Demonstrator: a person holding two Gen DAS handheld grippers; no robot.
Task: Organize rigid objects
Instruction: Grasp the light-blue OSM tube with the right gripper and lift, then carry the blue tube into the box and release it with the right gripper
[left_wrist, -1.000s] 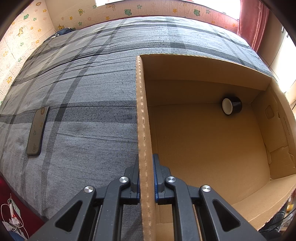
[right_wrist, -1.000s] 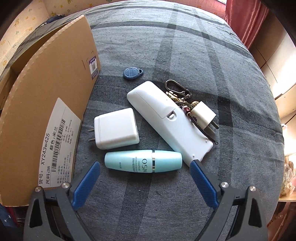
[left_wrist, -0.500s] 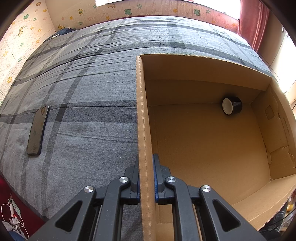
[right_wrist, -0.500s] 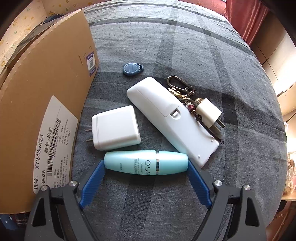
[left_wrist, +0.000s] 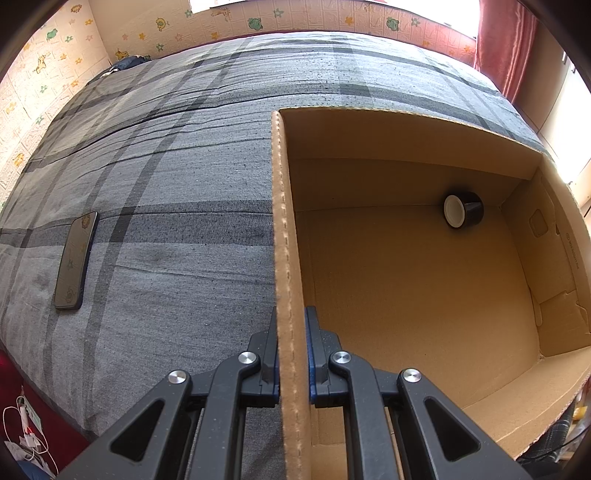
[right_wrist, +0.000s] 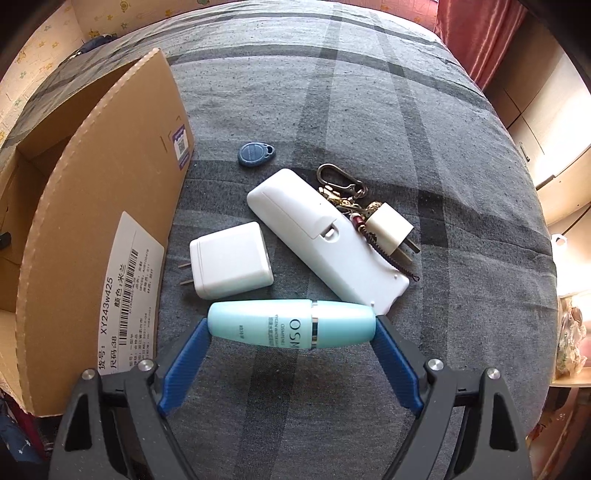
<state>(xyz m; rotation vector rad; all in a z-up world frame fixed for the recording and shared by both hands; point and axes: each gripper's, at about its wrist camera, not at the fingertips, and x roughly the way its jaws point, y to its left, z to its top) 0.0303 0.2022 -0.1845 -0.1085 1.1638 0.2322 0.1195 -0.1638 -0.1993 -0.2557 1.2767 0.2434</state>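
Observation:
My left gripper (left_wrist: 291, 354) is shut on the left wall of an open cardboard box (left_wrist: 284, 221); a dark jar with a white lid (left_wrist: 461, 209) lies in the box's far right corner. In the right wrist view, my right gripper (right_wrist: 291, 328) is shut end to end on a turquoise cosmetic bottle (right_wrist: 291, 325), holding it just above the grey plaid bedcover. Beyond it lie a white charger (right_wrist: 231, 260), a white remote (right_wrist: 325, 240), a small white plug (right_wrist: 391, 229), a keyring (right_wrist: 343, 188) and a blue key fob (right_wrist: 256, 154).
The box's outer wall with a shipping label (right_wrist: 92, 229) stands at the left of the right wrist view. A dark phone (left_wrist: 75, 260) lies on the bed left of the box. The bed edge runs along the bottom left, with cables (left_wrist: 26, 432) on the floor.
My right gripper moved forward around the turquoise bottle, its fingers closed onto both ends, and the bottle now sits lifted slightly. The left gripper has not moved.

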